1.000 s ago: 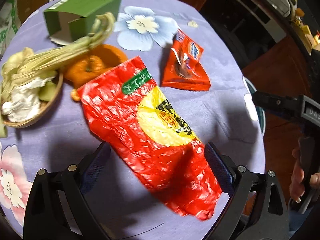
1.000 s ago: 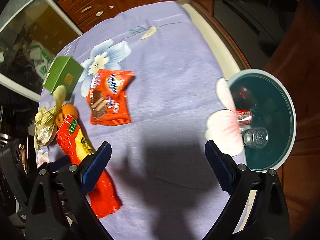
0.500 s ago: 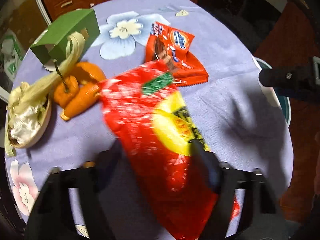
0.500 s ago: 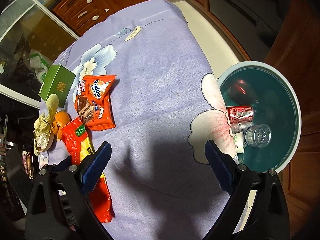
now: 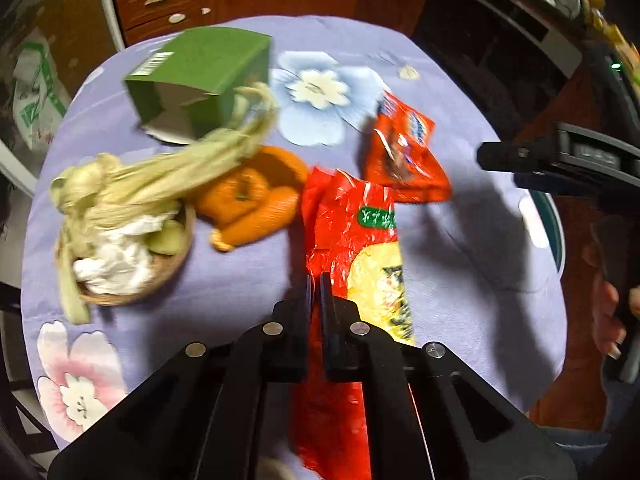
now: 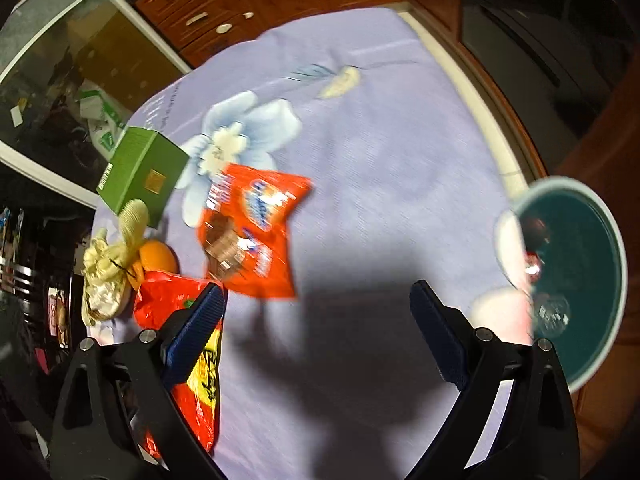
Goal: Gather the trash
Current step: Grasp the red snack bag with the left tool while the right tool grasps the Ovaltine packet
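The left gripper [image 5: 315,294] is clamping the crinkled red-and-yellow foil packet [image 5: 352,240] at lower centre, having just closed; the right gripper [image 6: 316,340] is hanging wide apart, empty.

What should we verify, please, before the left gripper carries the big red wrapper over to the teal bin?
1. Left gripper shut on the large red wrapper: ok; its jaws have just closed on it.
2. Wrapper fully clear of the tablecloth: cannot tell.
3. Right gripper open, empty: ok.
4. Teal bin beside the table, with room left: ok.
5. Orange snack packet not caught up with the wrapper: ok.
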`<state>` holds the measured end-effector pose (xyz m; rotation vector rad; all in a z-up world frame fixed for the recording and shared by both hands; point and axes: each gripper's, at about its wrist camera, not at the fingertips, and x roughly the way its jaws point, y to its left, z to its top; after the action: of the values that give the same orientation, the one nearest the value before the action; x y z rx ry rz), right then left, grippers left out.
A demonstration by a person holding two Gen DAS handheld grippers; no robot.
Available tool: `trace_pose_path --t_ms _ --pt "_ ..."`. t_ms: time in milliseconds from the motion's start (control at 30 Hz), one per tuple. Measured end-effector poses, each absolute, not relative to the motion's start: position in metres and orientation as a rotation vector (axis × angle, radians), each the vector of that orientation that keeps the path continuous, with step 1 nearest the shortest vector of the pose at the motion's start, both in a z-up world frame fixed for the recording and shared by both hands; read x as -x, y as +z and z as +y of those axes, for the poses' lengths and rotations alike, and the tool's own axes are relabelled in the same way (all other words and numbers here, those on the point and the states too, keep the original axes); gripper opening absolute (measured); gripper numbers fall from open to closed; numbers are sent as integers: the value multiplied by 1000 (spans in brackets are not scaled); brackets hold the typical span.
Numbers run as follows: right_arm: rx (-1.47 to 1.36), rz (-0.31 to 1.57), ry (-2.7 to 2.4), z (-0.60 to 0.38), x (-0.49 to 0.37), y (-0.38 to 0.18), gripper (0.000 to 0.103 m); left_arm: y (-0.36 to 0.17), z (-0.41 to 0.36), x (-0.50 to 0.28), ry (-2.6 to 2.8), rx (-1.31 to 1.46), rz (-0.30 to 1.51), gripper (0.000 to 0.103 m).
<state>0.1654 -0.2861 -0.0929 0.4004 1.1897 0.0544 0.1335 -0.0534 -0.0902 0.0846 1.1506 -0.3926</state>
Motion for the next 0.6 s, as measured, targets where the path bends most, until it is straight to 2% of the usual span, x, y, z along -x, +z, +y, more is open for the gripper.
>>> trace_pose_path --t_ms 333,400,433,533,600 --pt "-353 1238 105 -238 -222 -122 88 -91 -33 -149 -421 -36 1151 4" --pt "-306 1224 90 -232 -224 -123 72 -93 -35 -154 -427 -30 1153 4" --pt "-284 1208 99 -230 -223 -121 44 -93 -35 -154 -429 -28 1153 4" --pt "-311 1218 109 -236 -218 -120 27 -89 -36 -152 -438 -31 1145 4" --pt "-333 1207 103 -244 -213 -116 26 -84 -38 -150 -444 -34 1133 4"
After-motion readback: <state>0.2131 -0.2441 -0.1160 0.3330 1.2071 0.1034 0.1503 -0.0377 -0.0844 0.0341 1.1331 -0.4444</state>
